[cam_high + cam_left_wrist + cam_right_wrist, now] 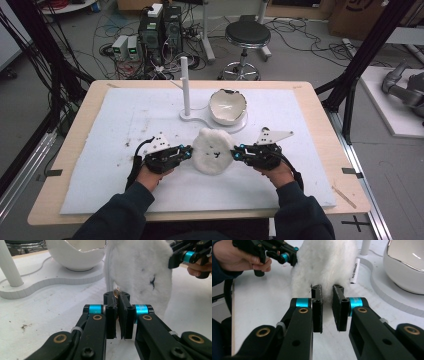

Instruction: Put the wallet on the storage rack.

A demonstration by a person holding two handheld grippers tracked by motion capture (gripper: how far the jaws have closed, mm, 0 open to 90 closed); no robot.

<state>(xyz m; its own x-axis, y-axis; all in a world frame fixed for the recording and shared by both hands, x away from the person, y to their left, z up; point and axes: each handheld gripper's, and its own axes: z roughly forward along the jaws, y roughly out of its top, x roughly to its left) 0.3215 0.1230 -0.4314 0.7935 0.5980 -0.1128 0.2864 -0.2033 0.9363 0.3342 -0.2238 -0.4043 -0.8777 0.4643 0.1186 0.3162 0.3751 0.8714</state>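
Note:
A white fluffy plush (212,150) with a small stitched face lies on the white mat between both grippers. My left gripper (189,151) is at its left edge. In the left gripper view it (117,296) is shut on the plush's (142,270) rim, where a small brass-coloured piece (116,292) shows between the tips. My right gripper (234,152) is at the plush's right edge. In the right gripper view it (327,288) stands a narrow gap apart, tips against the fur (324,265), with nothing seen pinched.
A white egg-shaped bowl (227,106) sits on a white base (200,119) with an upright post (185,85) just behind the plush. A sewn label (354,271) hangs from the plush. The mat (115,165) covers a wooden table; a stool (247,35) and cables lie beyond.

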